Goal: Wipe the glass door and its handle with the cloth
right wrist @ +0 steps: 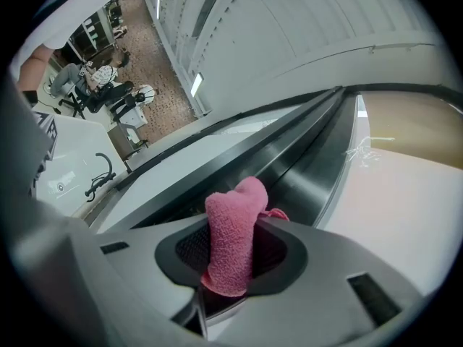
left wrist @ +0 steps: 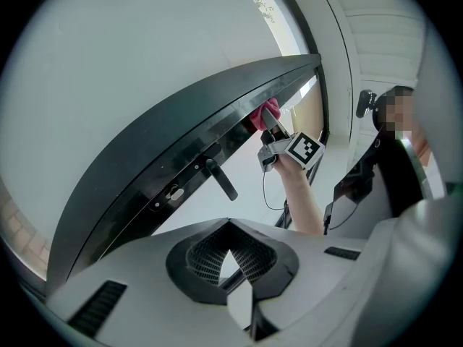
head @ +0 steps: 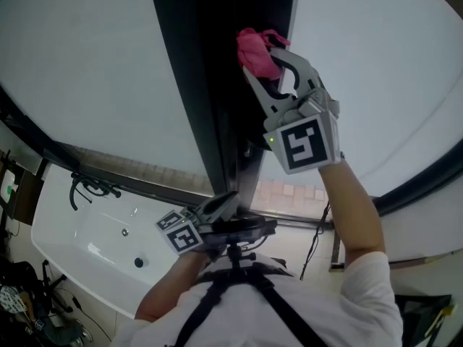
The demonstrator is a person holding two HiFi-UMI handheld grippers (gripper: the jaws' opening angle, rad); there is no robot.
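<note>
The only print in view is the black-and-white square marker pattern on the cube of each hand-held gripper; the pattern on the right cube (head: 302, 144) is shown large in the head view.

The cloth (head: 255, 53) is pink, with a looped towelling texture, and is bunched into a thick roll. It is pinched between the jaws of the right hand-held gripper (head: 266, 58) and is held up against the dark frame (head: 210, 85) of the glass door (head: 108, 71). The glass panels on both sides of the frame are seen as pale and frosted.

In the right gripper view the cloth (right wrist: 233, 233) is seen standing up between the ribbed pads, its top end bent toward the dark frame (right wrist: 289, 165). A white tub (right wrist: 65, 179) with a black tap is shown far to the left.

The handle (left wrist: 219, 179) is shown only in the left gripper view: a black lever standing out from the frame beside a small lock plate. In that view the cloth (left wrist: 264, 114) is seen further along the frame, well apart from the handle.

The jaws of the left hand-held gripper (left wrist: 230, 266) are pressed together with nothing held between them. In the head view this left hand-held gripper (head: 226, 201) is held low, near the person's chest, beside the foot of the frame. The tub (head: 79, 237) is seen at lower left.
</note>
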